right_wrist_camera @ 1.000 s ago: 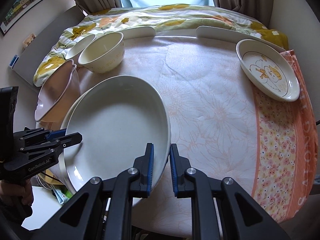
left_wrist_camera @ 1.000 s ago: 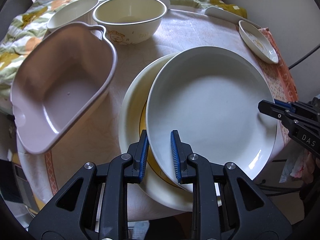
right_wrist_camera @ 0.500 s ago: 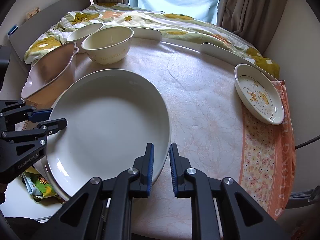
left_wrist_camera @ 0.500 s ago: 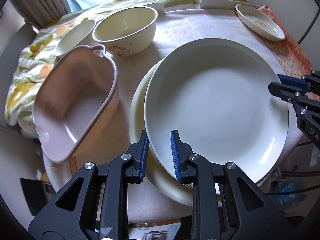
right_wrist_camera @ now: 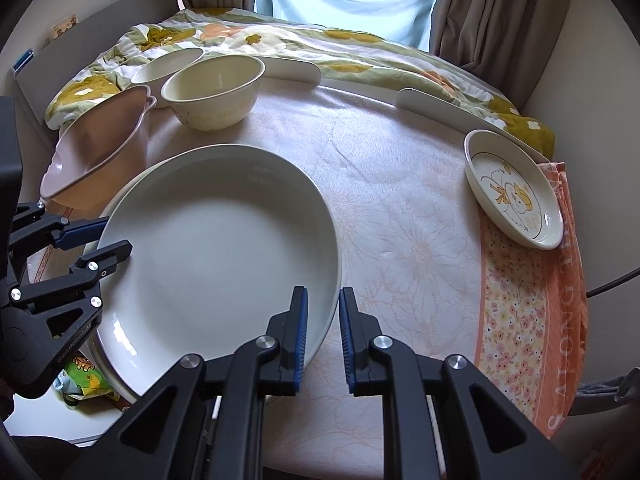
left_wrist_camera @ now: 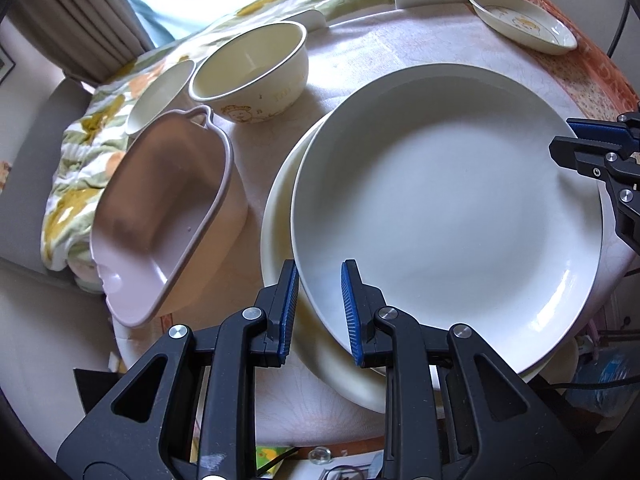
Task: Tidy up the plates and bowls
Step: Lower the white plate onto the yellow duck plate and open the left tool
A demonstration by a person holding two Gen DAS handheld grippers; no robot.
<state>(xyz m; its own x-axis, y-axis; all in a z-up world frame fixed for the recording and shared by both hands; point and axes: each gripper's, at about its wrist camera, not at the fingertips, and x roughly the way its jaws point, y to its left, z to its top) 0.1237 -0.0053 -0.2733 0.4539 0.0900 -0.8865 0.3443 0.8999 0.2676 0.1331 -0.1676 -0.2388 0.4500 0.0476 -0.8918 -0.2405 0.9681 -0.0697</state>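
A large white plate (left_wrist_camera: 444, 208) lies on a cream plate (left_wrist_camera: 280, 216) at the table's near edge; it also shows in the right wrist view (right_wrist_camera: 216, 252). My left gripper (left_wrist_camera: 319, 308) straddles the white plate's near-left rim, jaws slightly apart on either side of it. My right gripper (right_wrist_camera: 323, 332) straddles the opposite rim the same way. A pink handled dish (left_wrist_camera: 168, 208), a cream bowl (left_wrist_camera: 252, 68) and a smaller white bowl (left_wrist_camera: 160, 92) stand at the left. A small printed plate (right_wrist_camera: 516, 192) sits at the far right.
The round table (right_wrist_camera: 400, 208) has a floral cloth with an orange patterned border (right_wrist_camera: 532, 304) on the right. A flowered quilt (right_wrist_camera: 320, 48) lies behind it below the curtains. White curved edge guards (right_wrist_camera: 440, 108) line the table's far rim.
Both grippers and the white plate between them have shifted; the plate now lies lower and flatter over the cream plate. The views have tilted up toward the window.
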